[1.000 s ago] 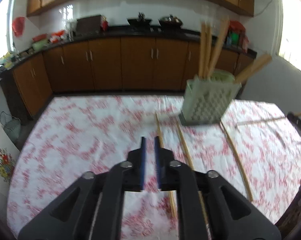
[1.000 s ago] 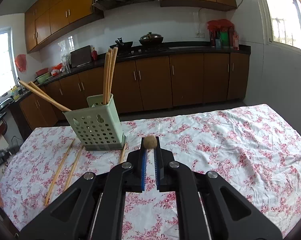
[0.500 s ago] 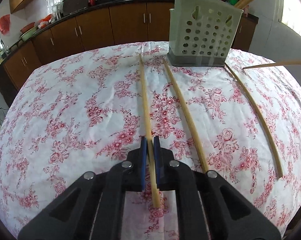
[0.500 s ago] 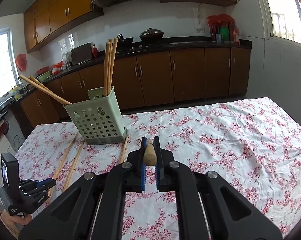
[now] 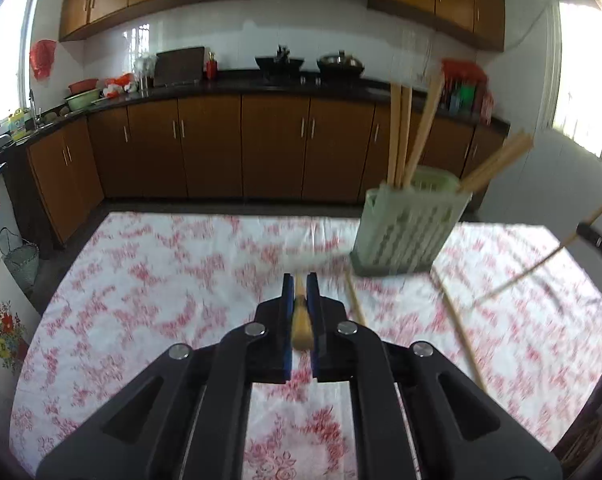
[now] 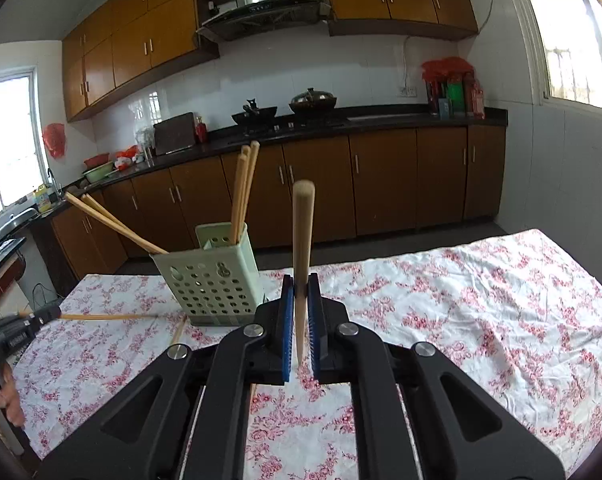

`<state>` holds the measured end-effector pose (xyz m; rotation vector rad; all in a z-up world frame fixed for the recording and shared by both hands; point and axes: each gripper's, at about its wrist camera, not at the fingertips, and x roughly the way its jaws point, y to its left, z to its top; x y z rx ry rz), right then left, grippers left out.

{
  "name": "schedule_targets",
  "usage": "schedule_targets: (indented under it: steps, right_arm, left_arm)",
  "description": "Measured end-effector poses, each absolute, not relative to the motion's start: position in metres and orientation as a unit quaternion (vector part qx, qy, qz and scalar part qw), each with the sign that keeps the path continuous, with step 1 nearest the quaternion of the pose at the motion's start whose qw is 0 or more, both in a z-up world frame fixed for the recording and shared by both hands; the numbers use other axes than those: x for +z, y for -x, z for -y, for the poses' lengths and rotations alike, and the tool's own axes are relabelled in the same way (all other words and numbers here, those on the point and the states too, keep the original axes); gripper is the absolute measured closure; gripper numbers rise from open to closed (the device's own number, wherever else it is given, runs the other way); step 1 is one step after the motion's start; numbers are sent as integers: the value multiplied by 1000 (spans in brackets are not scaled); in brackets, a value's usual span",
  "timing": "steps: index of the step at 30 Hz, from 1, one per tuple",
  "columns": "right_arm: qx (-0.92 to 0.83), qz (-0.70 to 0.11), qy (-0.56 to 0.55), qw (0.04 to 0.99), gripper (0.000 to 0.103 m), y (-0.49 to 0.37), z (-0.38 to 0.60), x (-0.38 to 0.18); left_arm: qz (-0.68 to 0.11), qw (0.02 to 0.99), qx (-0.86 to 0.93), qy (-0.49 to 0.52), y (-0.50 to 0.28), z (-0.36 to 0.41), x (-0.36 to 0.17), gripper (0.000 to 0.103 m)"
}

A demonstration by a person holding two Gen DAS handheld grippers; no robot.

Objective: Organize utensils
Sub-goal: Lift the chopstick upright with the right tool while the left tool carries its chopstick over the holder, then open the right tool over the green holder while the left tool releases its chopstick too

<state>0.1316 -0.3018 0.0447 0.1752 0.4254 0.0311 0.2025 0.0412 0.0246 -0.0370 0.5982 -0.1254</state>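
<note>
In the left wrist view my left gripper (image 5: 300, 282) is shut on a wooden chopstick (image 5: 301, 328), seen nearly end-on and lifted above the floral tablecloth. The pale green perforated holder (image 5: 409, 228) stands ahead to the right with several chopsticks in it. My right gripper (image 6: 300, 282) is shut on another chopstick (image 6: 302, 232) that points steeply upward. The holder (image 6: 211, 284) sits just left of it. At the left edge of the right wrist view, the left gripper (image 6: 41, 316) holds its chopstick (image 6: 113, 316) level towards the holder.
Two loose chopsticks (image 5: 355, 300) (image 5: 461, 336) lie on the cloth in front of the holder; one (image 6: 179, 330) shows in the right wrist view. A hand (image 6: 5, 400) grips the left tool. Kitchen cabinets and counter run behind the table.
My left gripper dropped to the cloth, shut on a lying chopstick and lifted it. The right gripper's chopstick swung from end-on to pointing steeply up.
</note>
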Motion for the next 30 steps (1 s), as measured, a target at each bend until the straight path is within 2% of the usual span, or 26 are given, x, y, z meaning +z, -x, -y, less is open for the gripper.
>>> schedule_targets:
  steps: [11,18,24,30]
  right_arm:
    - [46,-165,-93,981,95,-132,293,81]
    - [76,-76,-117,987,95,-135,279,128]
    - [80,-31,-131,988,95,-156,273,142]
    - [68,-17,-132,989,95,-187,272,137]
  left_arm:
    - [-243,963,-109,30,-189,-29,87,95]
    - [-158,978,-134,25,-184,10,141,95]
    - [-85,988,-119,44,-218,41,180,95]
    - [-52,992,-100,60,-264,62,181,95]
